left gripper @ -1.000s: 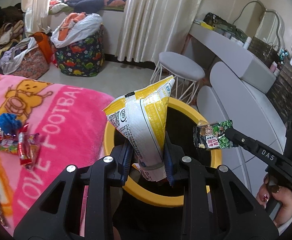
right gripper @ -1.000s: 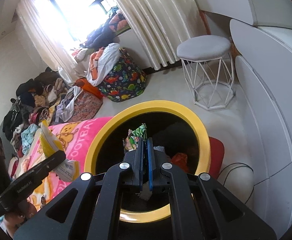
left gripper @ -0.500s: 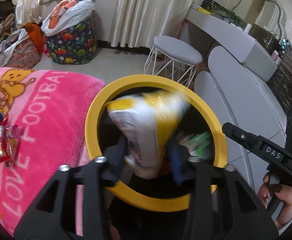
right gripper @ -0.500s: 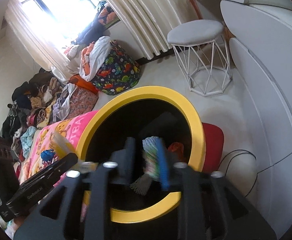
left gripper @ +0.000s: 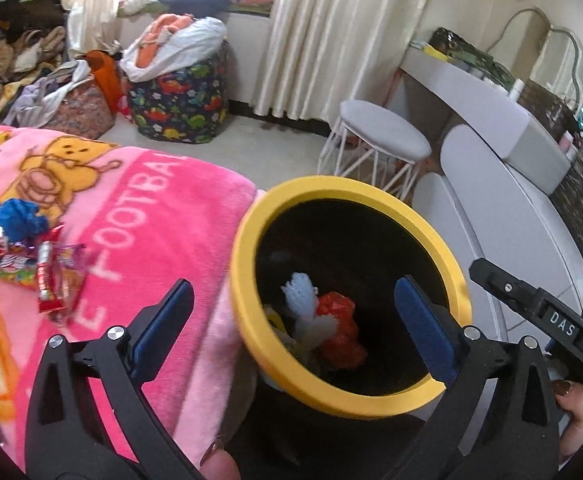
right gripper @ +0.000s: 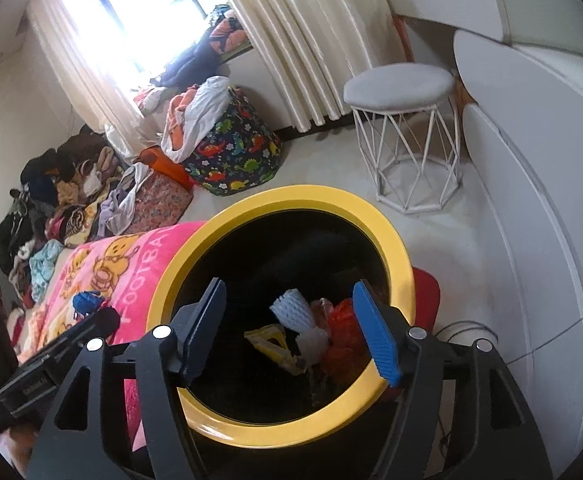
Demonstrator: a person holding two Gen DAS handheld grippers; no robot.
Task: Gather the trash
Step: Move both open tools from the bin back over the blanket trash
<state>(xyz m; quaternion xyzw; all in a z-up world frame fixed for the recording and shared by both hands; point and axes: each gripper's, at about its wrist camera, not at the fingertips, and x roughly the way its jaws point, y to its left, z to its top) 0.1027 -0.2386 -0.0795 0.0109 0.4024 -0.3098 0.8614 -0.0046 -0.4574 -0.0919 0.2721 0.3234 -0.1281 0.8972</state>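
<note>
Over the yellow-rimmed bin (left gripper: 371,406), both grippers have let go: the yellow snack bag (right gripper: 269,340) that the left gripper (left gripper: 291,320) held a second ago and the small green packet from the right gripper (right gripper: 289,330) have dropped inside. Both sets of fingers are opening wide, nothing between them. That bag lies at the bin's bottom, long axis roughly crosswise, beside white foam netting (right gripper: 291,310) and red plastic (right gripper: 341,320). More wrappers (left gripper: 43,276) wait on the pink blanket (left gripper: 151,220), near its left edge, so collecting isn't finished.
</note>
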